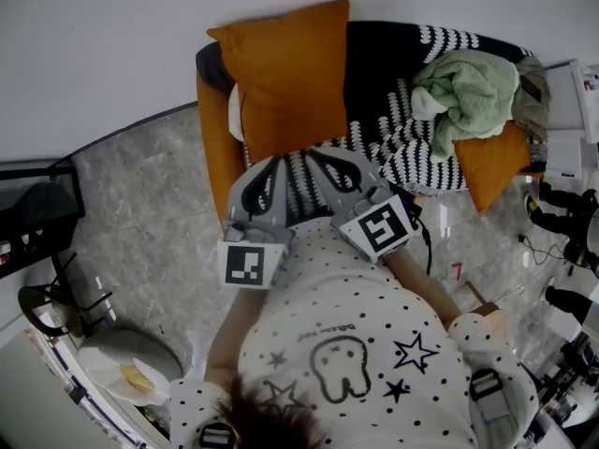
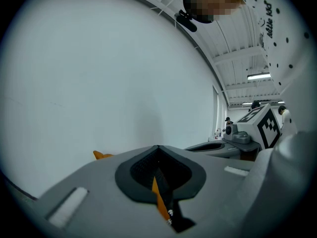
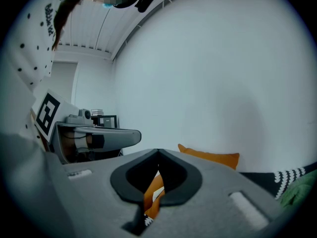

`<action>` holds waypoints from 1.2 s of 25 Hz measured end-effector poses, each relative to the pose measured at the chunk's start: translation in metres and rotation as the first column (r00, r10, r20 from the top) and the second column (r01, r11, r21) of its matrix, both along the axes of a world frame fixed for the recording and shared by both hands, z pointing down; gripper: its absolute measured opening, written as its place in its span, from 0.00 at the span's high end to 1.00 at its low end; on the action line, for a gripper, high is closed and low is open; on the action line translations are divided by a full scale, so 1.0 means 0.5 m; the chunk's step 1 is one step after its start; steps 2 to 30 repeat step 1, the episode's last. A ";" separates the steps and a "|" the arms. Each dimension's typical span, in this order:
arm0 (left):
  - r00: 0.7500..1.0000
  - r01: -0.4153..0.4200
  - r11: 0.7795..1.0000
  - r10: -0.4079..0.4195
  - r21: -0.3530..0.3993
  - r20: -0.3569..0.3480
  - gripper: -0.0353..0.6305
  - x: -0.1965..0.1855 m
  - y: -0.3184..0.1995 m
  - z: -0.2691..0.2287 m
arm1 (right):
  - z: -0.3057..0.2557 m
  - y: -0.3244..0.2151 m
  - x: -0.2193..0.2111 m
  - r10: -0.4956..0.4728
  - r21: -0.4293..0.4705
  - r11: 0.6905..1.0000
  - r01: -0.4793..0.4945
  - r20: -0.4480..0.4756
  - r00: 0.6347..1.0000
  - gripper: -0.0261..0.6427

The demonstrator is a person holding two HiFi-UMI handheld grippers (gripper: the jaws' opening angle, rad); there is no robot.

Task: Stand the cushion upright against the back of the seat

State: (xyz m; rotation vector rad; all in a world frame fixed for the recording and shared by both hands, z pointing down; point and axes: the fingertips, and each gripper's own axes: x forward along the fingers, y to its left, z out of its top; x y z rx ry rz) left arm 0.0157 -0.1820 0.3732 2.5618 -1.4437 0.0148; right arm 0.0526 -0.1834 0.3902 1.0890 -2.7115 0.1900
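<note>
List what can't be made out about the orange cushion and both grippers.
- Head view: bottom edge of the orange cushion, hidden behind the left gripper and right gripper.
- Left gripper view: nearly all the cushion, blocked by that gripper's own body.
- Head view: front of the seat, covered by the person's torso.

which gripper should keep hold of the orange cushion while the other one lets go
Right, probably. The right gripper is shut on a thick fold of the orange cushion, while the left gripper pinches only a thin sliver of it. The cushion already stands against the seat back.
</note>
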 end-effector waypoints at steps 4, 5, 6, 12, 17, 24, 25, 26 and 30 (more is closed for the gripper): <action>1.000 0.000 1.000 0.000 0.000 0.000 0.94 0.000 0.000 0.000 | 0.000 0.000 0.000 -0.001 0.001 1.000 0.001 -0.001 1.000 0.96; 1.000 0.000 1.000 0.000 0.000 0.000 0.94 0.000 0.000 0.000 | 0.000 0.000 0.000 -0.001 0.001 1.000 0.001 -0.001 1.000 0.96; 1.000 0.000 1.000 0.000 0.000 0.000 0.94 0.000 0.000 0.000 | 0.000 0.000 0.000 -0.001 0.001 1.000 0.001 -0.001 1.000 0.96; 1.000 0.000 1.000 0.000 0.000 0.000 0.94 0.000 0.000 0.000 | 0.000 0.000 0.000 -0.001 0.001 1.000 0.001 -0.001 1.000 0.96; 1.000 0.000 1.000 0.000 0.000 0.000 0.94 0.000 0.000 0.000 | 0.000 0.000 0.000 -0.001 0.001 1.000 0.001 -0.001 1.000 0.96; 1.000 0.000 1.000 0.000 0.000 0.000 0.94 0.000 0.000 0.000 | 0.000 0.000 0.000 -0.001 0.001 1.000 0.001 -0.001 1.000 0.96; 1.000 0.000 1.000 0.000 0.000 0.000 0.94 0.000 0.000 0.000 | 0.000 0.000 0.000 -0.001 0.001 1.000 0.001 -0.001 1.000 0.96; 1.000 0.000 1.000 0.000 0.000 0.000 0.94 0.000 0.000 0.000 | 0.000 0.000 0.000 -0.001 0.001 1.000 0.001 -0.001 1.000 0.96; 1.000 0.000 1.000 0.000 0.000 0.000 0.94 0.000 0.000 0.000 | 0.000 0.000 0.000 -0.001 0.001 1.000 0.001 -0.001 1.000 0.96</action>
